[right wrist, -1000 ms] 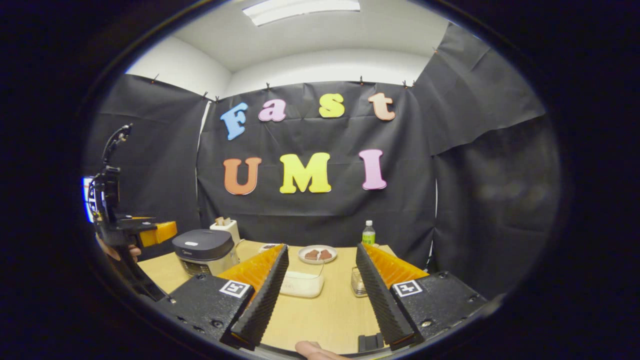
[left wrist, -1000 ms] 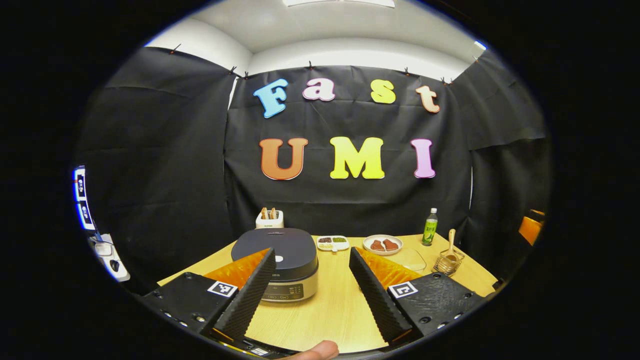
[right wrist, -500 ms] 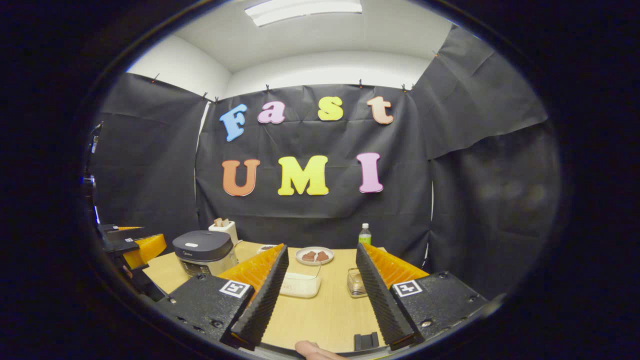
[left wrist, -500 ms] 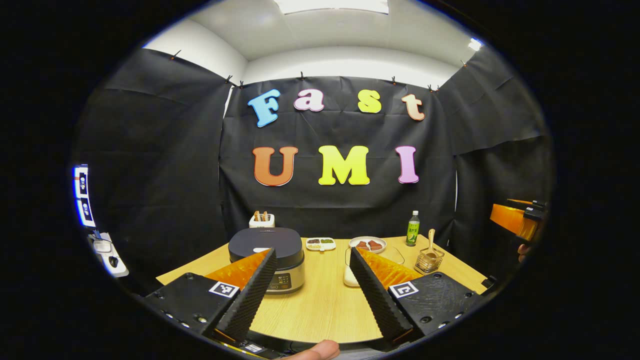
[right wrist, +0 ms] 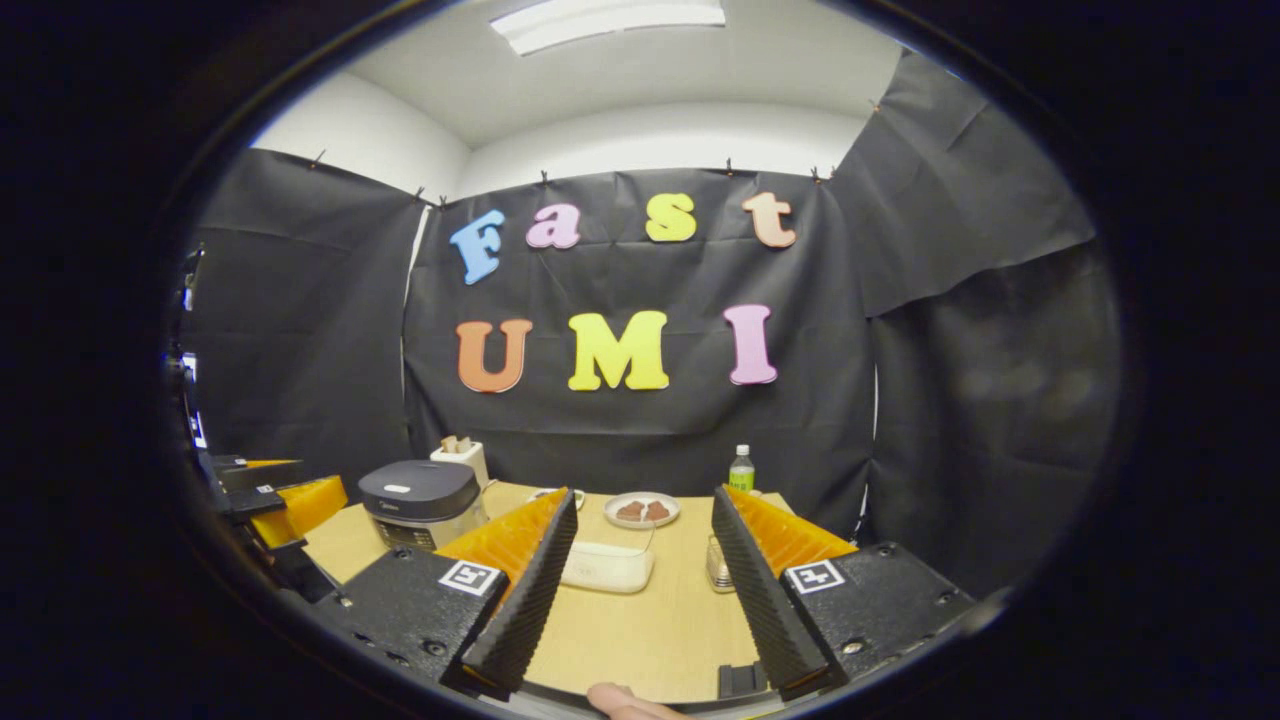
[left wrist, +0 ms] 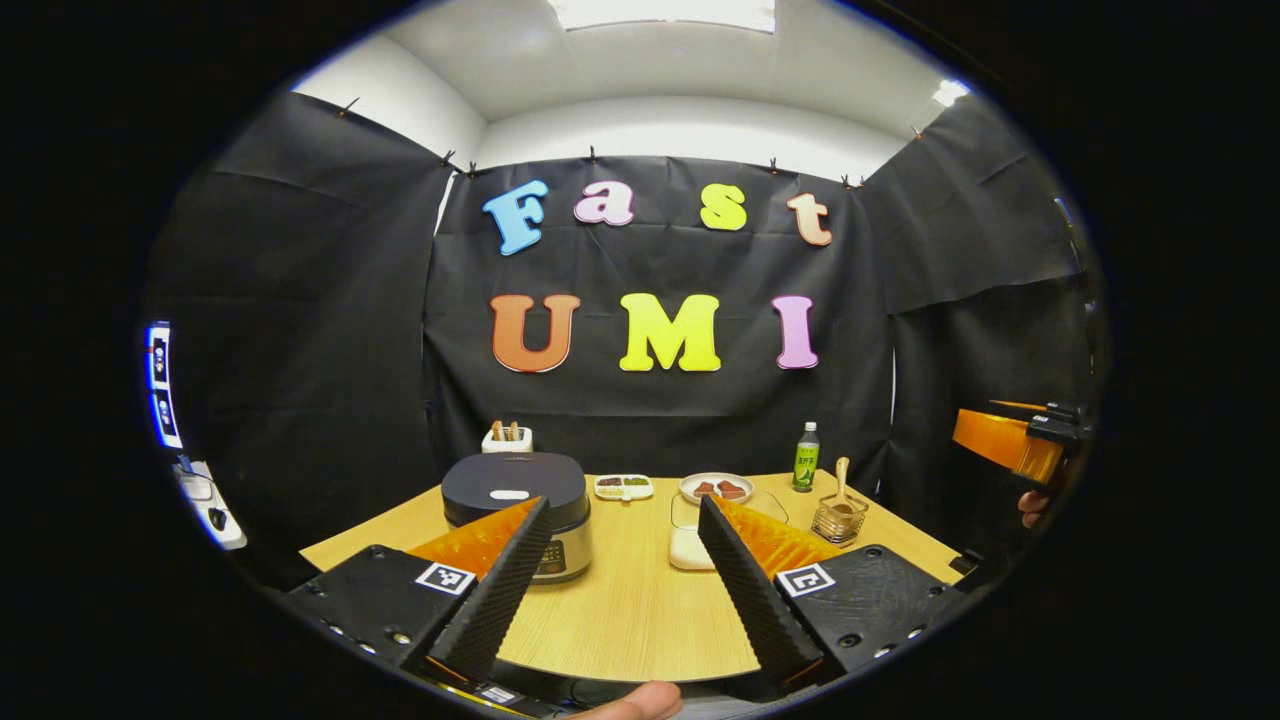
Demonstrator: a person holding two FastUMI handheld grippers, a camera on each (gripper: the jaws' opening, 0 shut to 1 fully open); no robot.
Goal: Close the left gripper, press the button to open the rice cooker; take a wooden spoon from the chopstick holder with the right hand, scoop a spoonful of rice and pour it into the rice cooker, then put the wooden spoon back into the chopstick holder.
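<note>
Both views pulled back; table (left wrist: pixel 640 610) edge visible.

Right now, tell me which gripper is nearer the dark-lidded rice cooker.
Left. The left gripper faces the dark-lidded rice cooker just beyond its left finger. The right gripper sits farther right, with the cooker off to its left across the table.

No text can be read: marks on the rice cooker (left wrist: pixel 515 492) and the bottle (left wrist: pixel 806 456) label are too small.
</note>
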